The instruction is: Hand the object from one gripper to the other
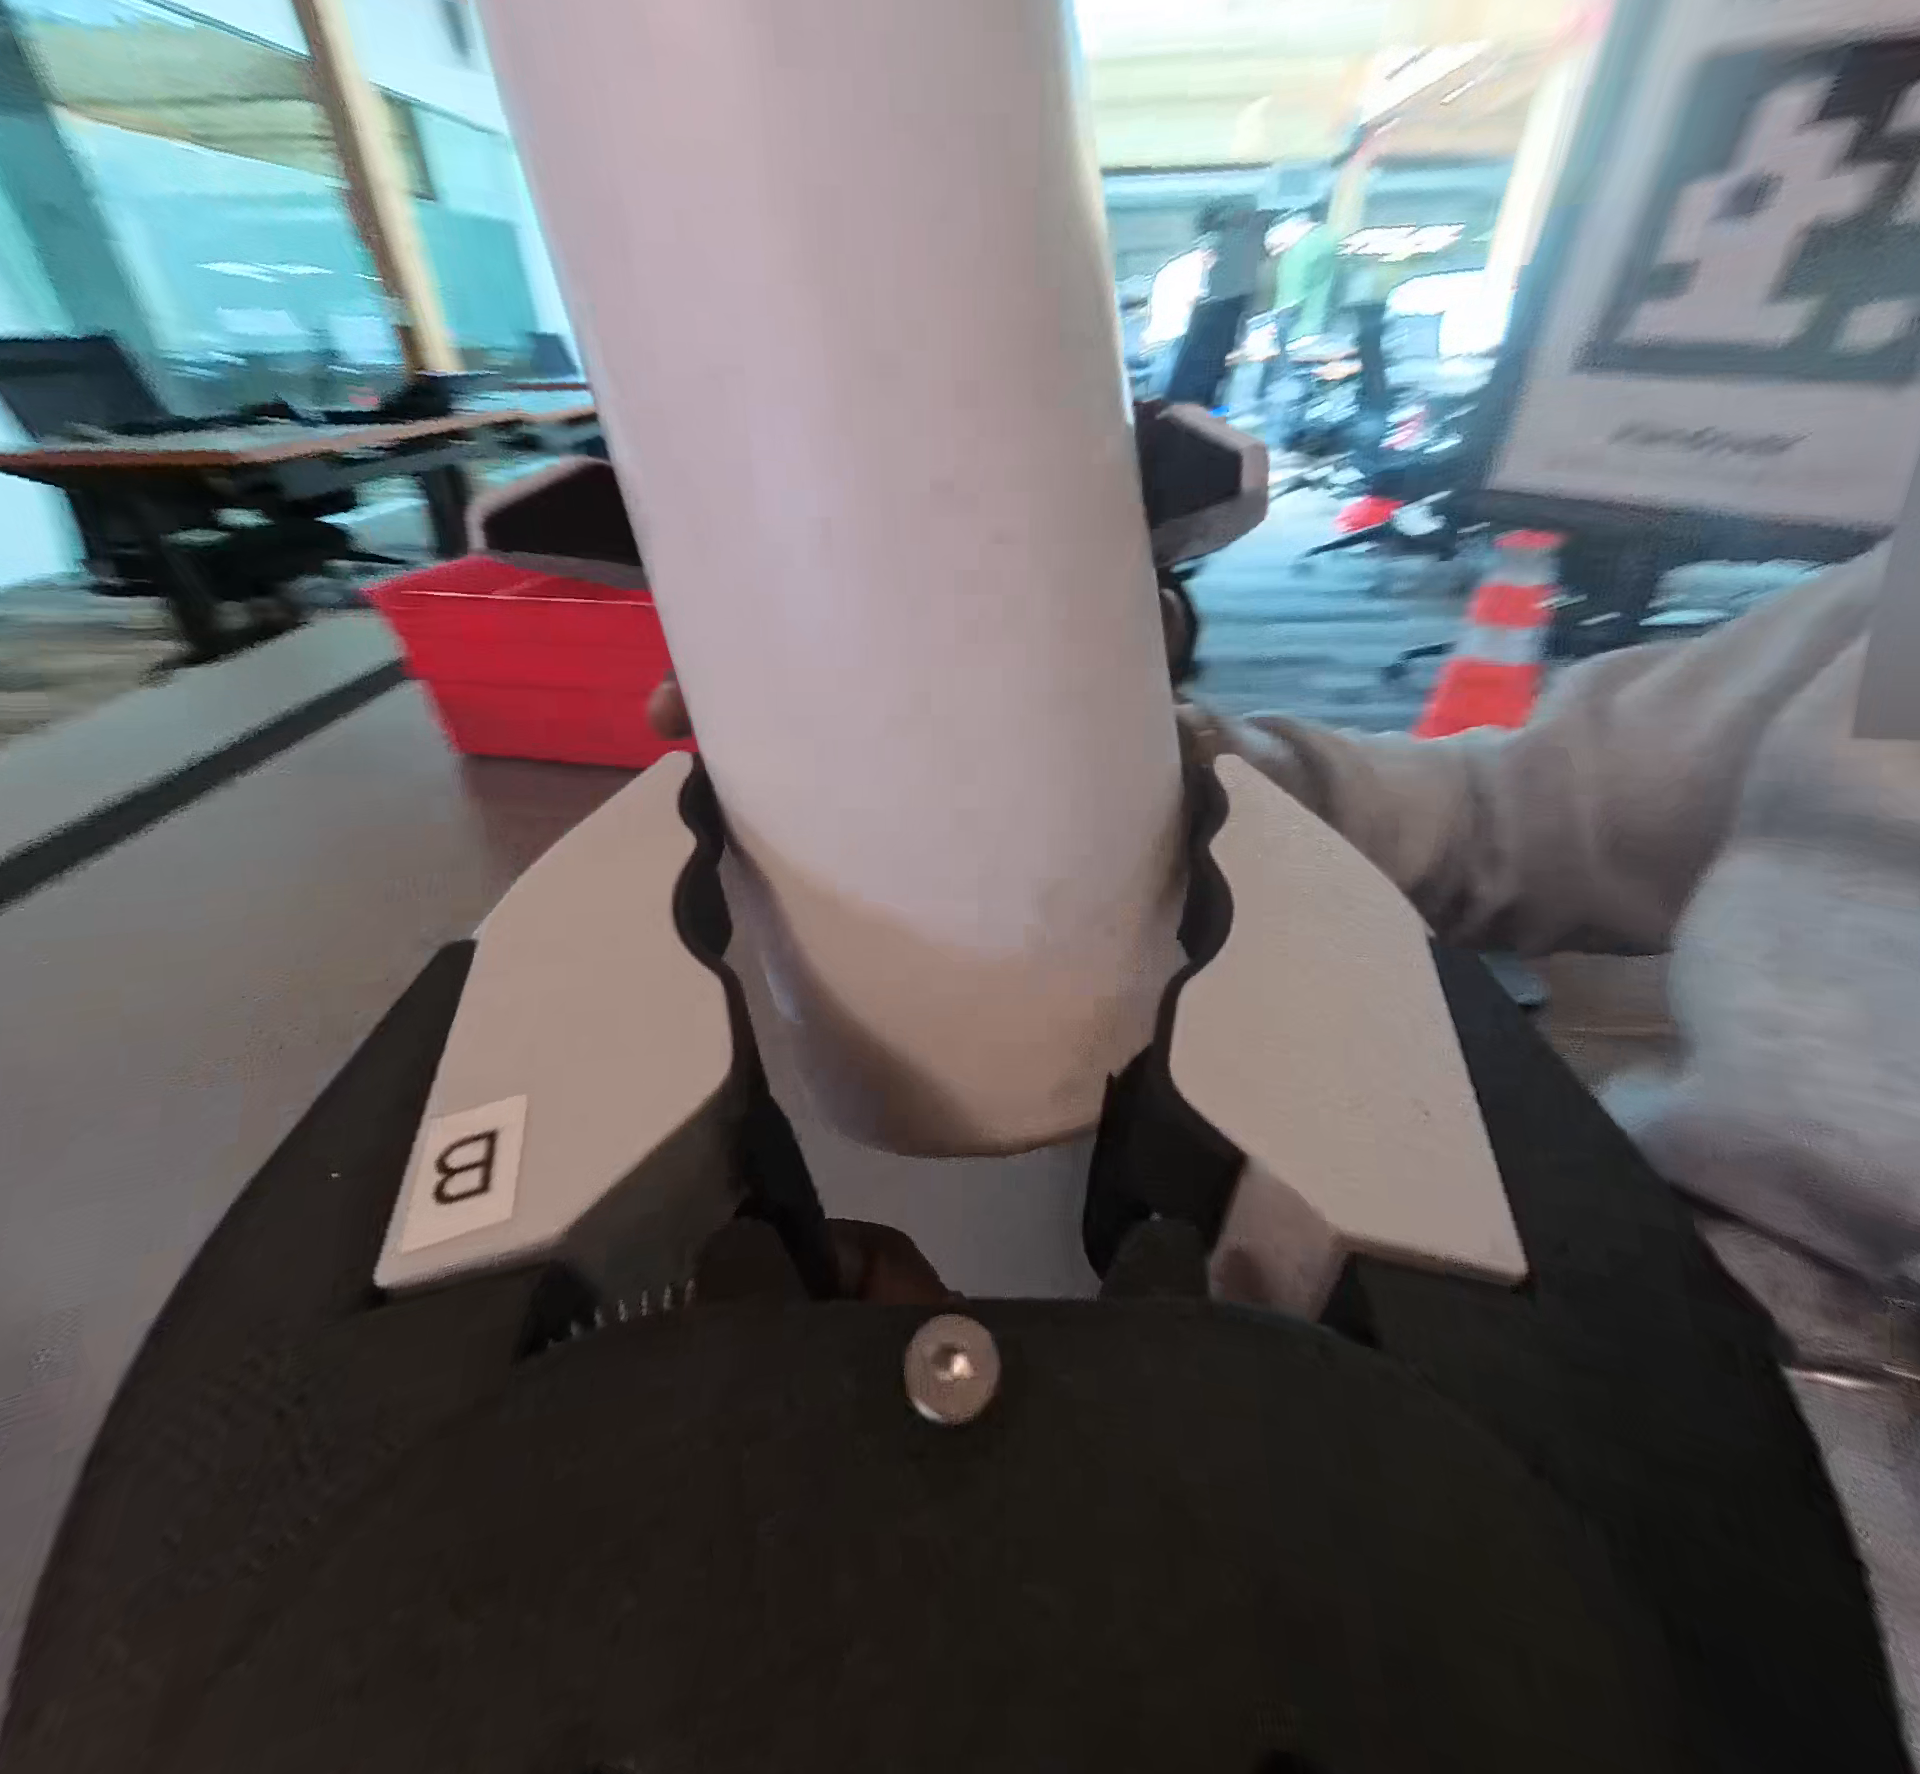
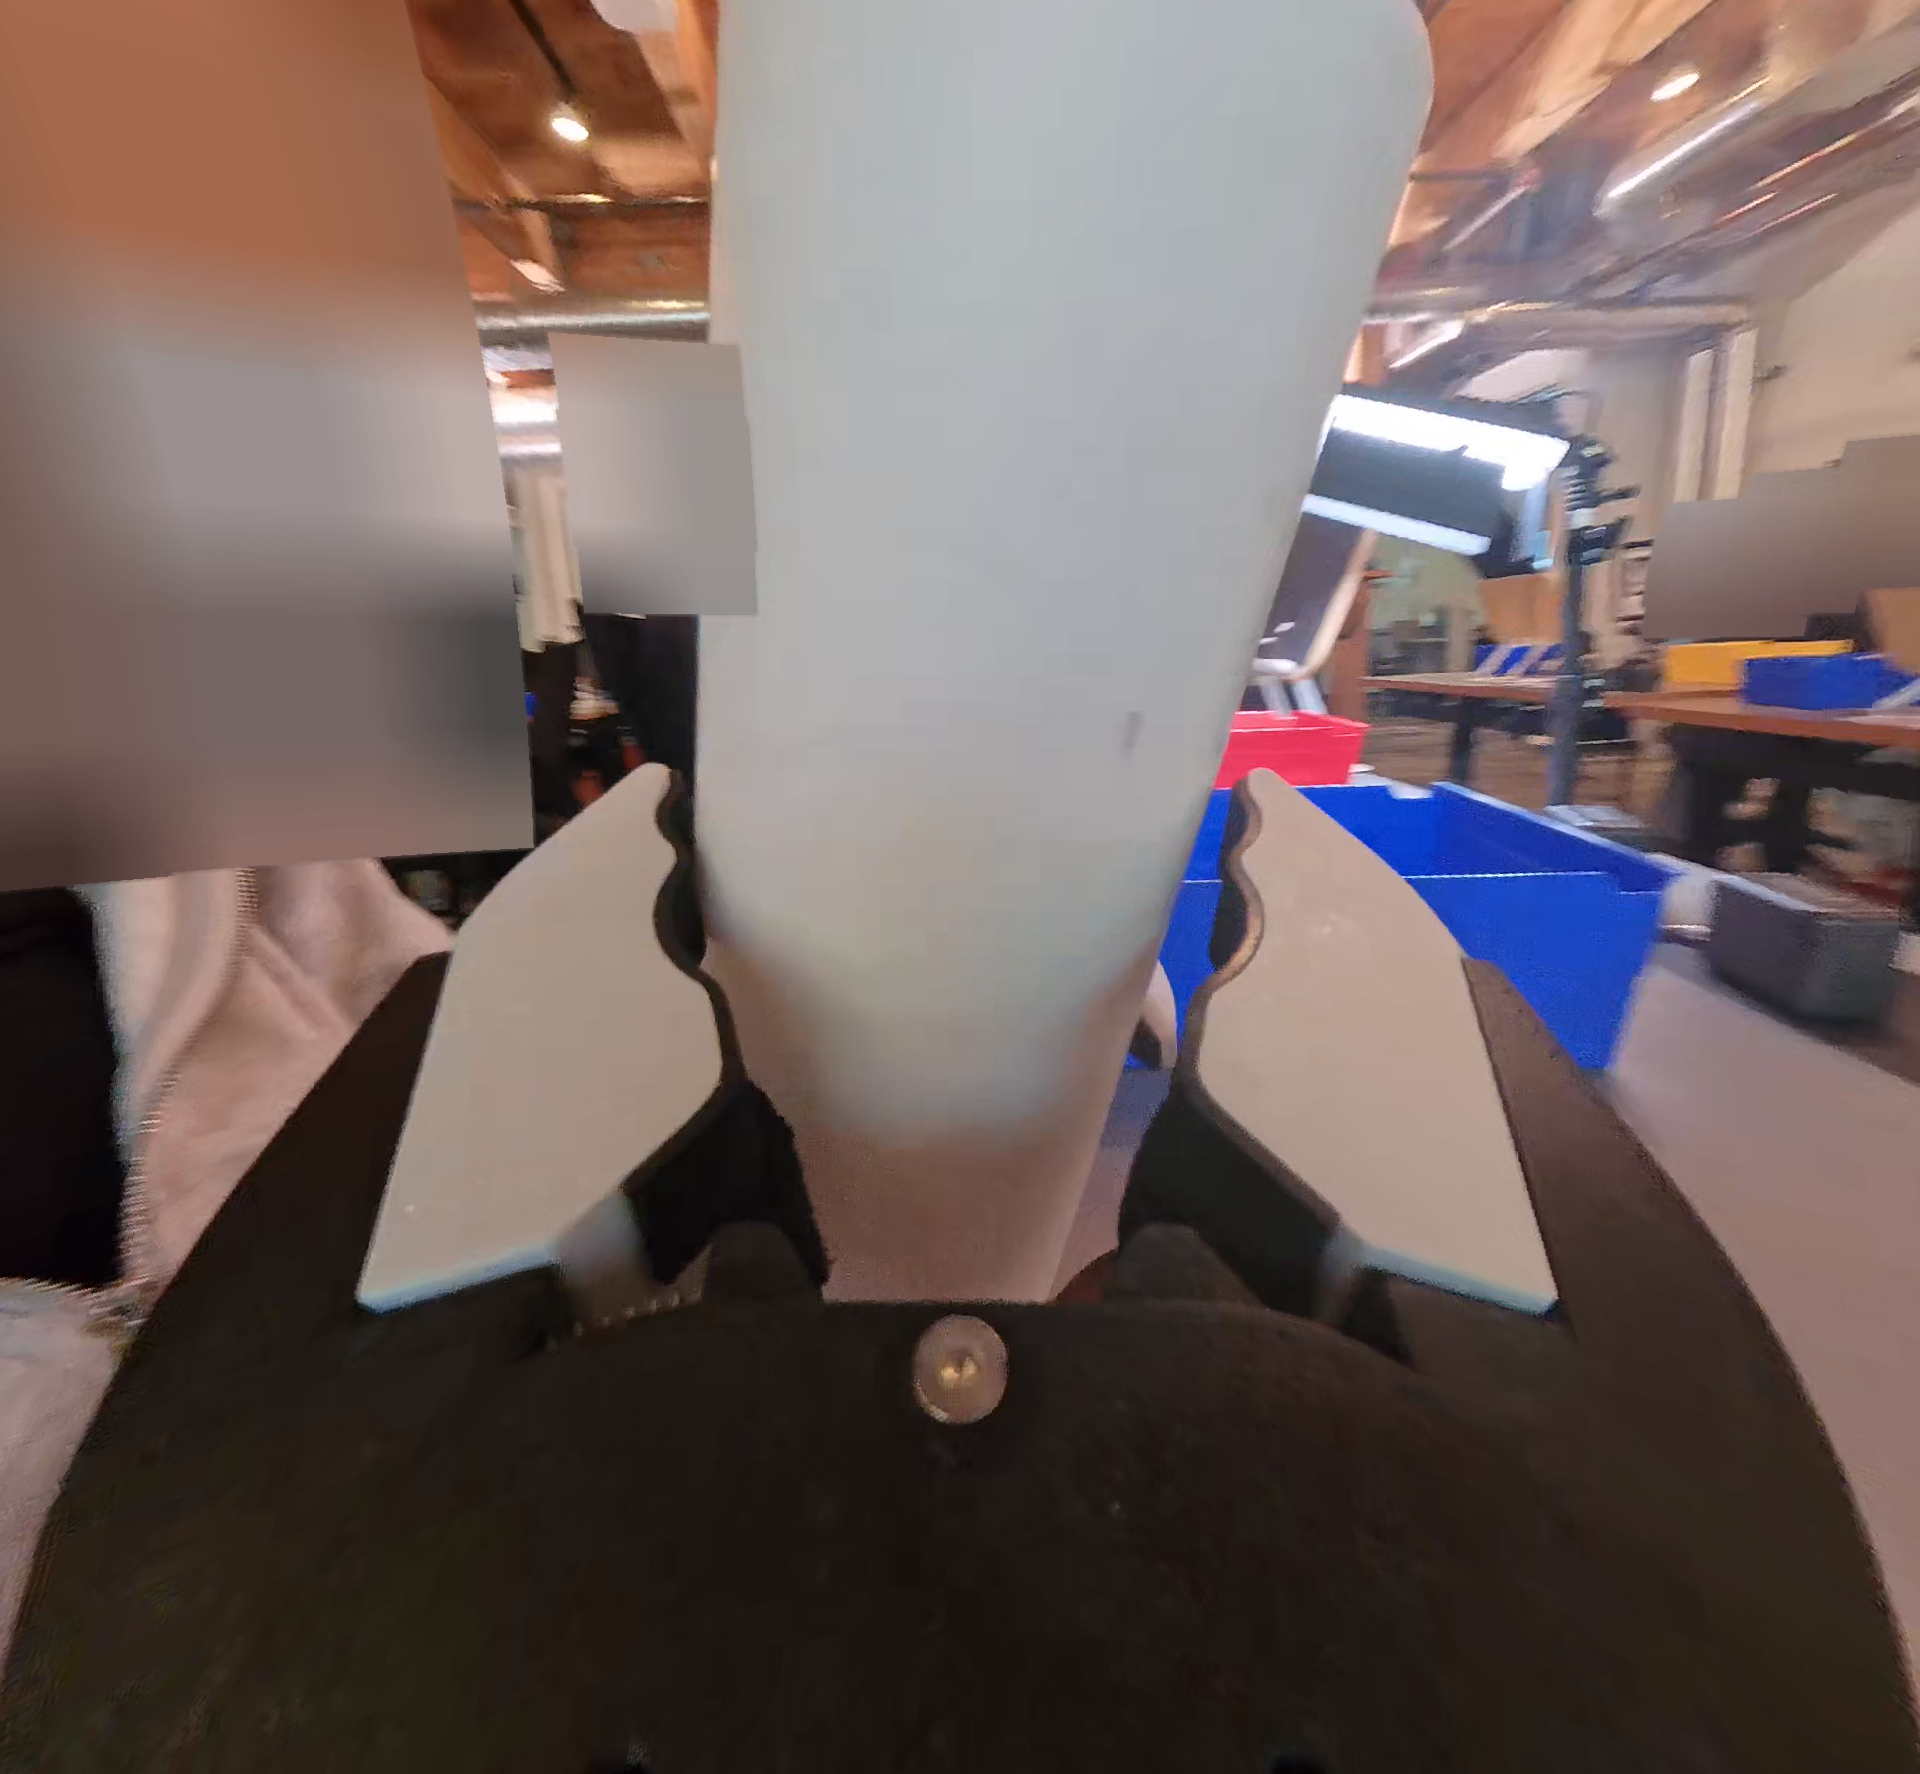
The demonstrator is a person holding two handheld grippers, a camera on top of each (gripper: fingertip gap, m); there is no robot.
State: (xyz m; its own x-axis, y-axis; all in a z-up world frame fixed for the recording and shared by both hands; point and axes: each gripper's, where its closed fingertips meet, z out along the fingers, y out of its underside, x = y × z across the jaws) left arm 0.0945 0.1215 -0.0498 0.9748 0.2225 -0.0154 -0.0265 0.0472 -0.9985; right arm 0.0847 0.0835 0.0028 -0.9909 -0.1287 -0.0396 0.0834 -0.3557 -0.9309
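A tall white tumbler stands upright between both grippers. My left gripper is shut on its lower end, with both black wavy pads pressed against its sides. In the left wrist view the right gripper's dark fingers flank the tumbler higher up. In the right wrist view the tumbler fills the middle between the fingers of my right gripper. The left pad touches it, and a thin gap with blue behind shows at the right pad. A dark cap edge shows at the tumbler's top.
A red bin sits on the dark table behind the tumbler. A person's grey sleeve reaches in from the right below a tag board. An orange cone stands beyond. A blue bin and a grey box lie to the right. One gripper's finger ends stand about 5 cm off the other's.
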